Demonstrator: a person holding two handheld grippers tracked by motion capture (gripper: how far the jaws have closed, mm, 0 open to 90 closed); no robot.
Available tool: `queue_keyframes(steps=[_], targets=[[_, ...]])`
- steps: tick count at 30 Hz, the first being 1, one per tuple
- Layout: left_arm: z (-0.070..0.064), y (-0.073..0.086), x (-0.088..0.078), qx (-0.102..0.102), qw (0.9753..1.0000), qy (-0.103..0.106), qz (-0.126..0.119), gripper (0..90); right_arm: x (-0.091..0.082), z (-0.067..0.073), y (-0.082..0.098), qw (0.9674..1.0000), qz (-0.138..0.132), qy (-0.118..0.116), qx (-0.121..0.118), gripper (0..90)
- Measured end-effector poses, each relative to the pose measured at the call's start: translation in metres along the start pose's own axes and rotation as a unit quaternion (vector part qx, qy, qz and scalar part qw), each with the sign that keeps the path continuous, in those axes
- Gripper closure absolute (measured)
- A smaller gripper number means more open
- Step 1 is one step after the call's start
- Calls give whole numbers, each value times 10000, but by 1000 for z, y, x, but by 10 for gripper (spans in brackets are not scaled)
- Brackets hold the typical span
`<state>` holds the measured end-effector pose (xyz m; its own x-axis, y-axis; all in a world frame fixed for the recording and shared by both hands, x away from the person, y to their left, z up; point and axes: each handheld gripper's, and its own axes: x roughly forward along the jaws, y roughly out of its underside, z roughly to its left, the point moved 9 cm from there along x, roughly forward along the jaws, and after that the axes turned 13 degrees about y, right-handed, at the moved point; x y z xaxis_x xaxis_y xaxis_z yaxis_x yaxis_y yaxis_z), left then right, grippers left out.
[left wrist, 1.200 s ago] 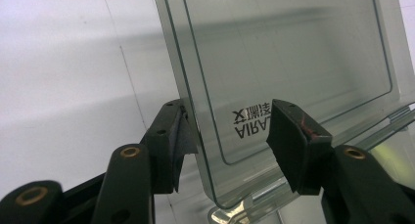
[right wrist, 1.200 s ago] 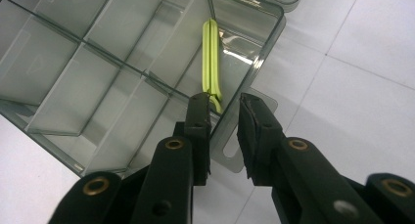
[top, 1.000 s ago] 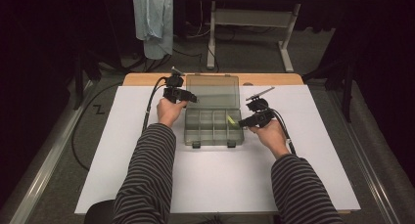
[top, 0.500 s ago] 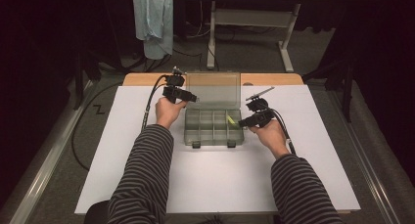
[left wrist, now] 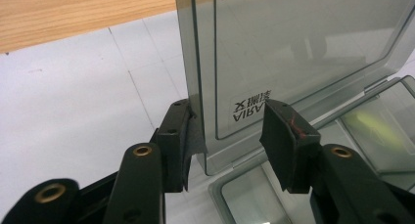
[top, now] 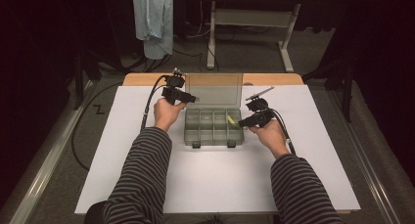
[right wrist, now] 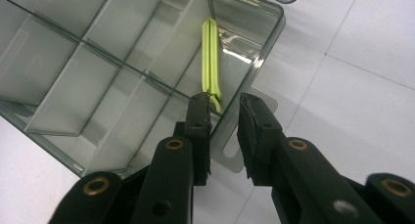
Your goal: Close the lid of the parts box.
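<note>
A clear grey compartment box [top: 213, 133] lies mid-table with its lid [top: 215, 89] swung open at the back. My left gripper [top: 192, 99] is at the lid's left corner. In the left gripper view the lid [left wrist: 293, 48] has its left edge between the jaws of my left gripper [left wrist: 227, 121], which have just been closing and stand open. A yellow-green clip [top: 230, 119] lies in the box's right back compartment. My right gripper [top: 241, 122] is at the box's right side. In the right gripper view my right gripper [right wrist: 225, 104] stands open astride the box wall [right wrist: 266, 43], just short of the clip [right wrist: 211, 53].
The box sits on a white sheet [top: 215, 185] over a wooden table [top: 147, 78]. A light blue cloth [top: 154, 18] hangs behind the table, beside a white table frame [top: 254, 18]. Black cables [top: 149, 104] trail off to the left.
The left gripper's jaws have drawn closer together around the lid's corner. The right hand and the box have kept still.
</note>
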<state>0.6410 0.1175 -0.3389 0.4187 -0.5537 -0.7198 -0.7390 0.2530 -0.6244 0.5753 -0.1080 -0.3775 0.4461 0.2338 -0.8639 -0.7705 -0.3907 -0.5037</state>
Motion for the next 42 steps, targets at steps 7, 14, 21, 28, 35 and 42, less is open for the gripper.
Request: queue_keyframes(steps=[7,14,21,28,35,42], targets=[[-3,3,-4,141,9999,-80,12,570,0,0,0,10000,1,7,-20,774],[-6,4,-6,257,9995,-169,35,587,0,0,0,10000,-4,8,-12,775],[-8,6,-9,292,9994,-196,37,618,0,0,0,10000,12,31,-25,775],[-9,9,-12,301,9994,-167,32,632,0,0,0,10000,15,42,-39,775],[-10,11,-14,276,9995,-154,5,635,0,0,0,10000,8,46,-48,775],[-13,12,-18,253,9996,-122,-49,638,0,0,0,10000,16,66,-30,775]])
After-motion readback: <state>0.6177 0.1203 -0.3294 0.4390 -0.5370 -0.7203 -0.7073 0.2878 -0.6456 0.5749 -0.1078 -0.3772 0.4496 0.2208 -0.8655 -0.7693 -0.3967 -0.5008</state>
